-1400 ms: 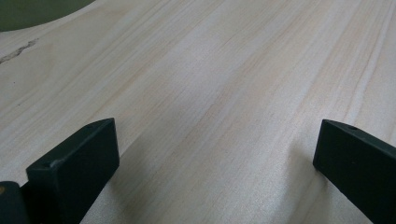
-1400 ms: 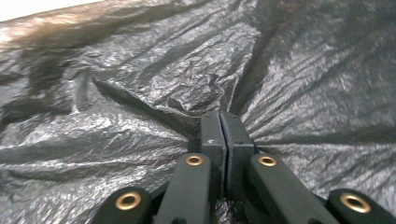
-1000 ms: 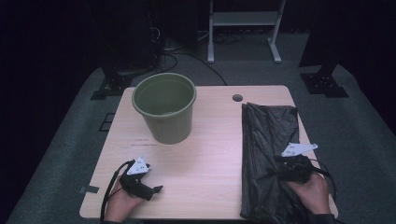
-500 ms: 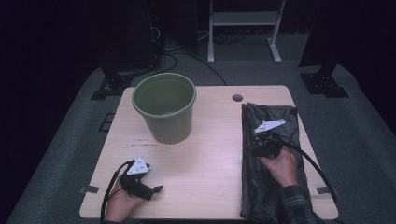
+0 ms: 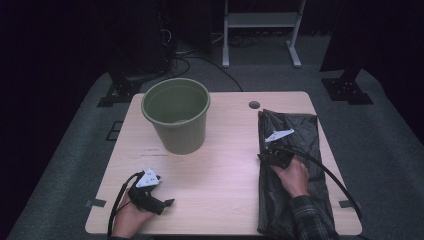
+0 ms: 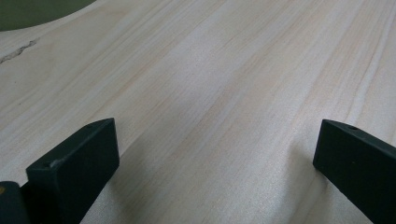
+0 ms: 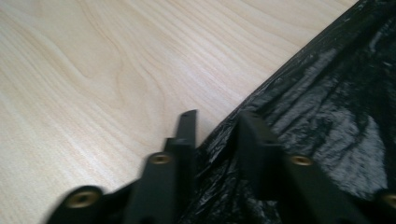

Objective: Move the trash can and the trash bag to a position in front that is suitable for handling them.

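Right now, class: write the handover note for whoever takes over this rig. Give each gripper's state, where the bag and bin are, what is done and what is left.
Left gripper: open, resting on the table near its front left corner, nothing between the fingers.
Right gripper: jaws have just been closing, pinching the bag at its left edge.
Bag: lying flat along the table's right side.
Bin: upright, back left, no liner in it.
Done: edge of bag gripped.
Left, probably: lift the bag, open it, line the bin.

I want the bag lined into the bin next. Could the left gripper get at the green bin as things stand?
Probably yes: the left gripper sits open on bare table, and nothing lies between it and the green bin.
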### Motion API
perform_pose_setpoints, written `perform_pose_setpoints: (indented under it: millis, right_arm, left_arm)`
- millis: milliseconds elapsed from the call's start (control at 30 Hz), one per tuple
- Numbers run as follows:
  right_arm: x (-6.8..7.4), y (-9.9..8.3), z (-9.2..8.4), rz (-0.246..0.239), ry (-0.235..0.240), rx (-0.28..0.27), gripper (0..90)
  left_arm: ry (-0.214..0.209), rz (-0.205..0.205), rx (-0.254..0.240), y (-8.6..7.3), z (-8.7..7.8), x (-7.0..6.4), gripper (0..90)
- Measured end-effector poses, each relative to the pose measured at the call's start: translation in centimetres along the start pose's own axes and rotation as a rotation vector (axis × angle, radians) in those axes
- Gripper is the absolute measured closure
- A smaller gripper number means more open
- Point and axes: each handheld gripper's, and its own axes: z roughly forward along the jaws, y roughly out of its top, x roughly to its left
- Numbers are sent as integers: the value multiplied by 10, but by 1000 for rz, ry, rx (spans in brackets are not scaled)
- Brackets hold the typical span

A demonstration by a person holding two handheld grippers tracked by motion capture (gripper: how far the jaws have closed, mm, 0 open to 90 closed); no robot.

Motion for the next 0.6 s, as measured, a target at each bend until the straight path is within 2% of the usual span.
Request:
perform_pose_setpoints:
  millis: [33,67,200,233,300,333,433,467,500,533,567,600]
  right_arm:
    - [2,0,0,-8,18,-6,870]
    - [2,0,1,-7,29,-7,895]
    - [5,0,2,-28,54,-10,899]
    - [8,1,2,-66,77,-9,899]
    - [9,1,2,-75,92,-10,899]
    - [16,-1,2,-103,122,-11,899]
    - [26,-1,1,-151,161,-9,899]
    - [26,-1,1,-151,161,-9,899]
    - [39,-1,0,-203,196,-11,898]
    - [39,-1,0,-203,196,-11,898]
    - [51,-2,0,-234,233,-15,898]
    - [55,-3,-1,-246,250,-18,899]
  left_arm:
    - [0,0,0,0,0,0,0]
    - [0,0,0,0,0,0,0]
    - [1,0,0,0,0,0,0]
    - [1,-1,0,0,0,0,0]
    - [1,-1,0,0,0,0,0]
    - [1,0,0,0,0,0,0]
    - [2,-1,0,0,0,0,0]
    - [2,-1,0,0,0,0,0]
    - [3,-1,-1,0,0,0,0]
    - [3,-1,-1,0,0,0,0]
    - [4,-2,-1,0,0,0,0]
    - [4,-2,-1,0,0,0,0]
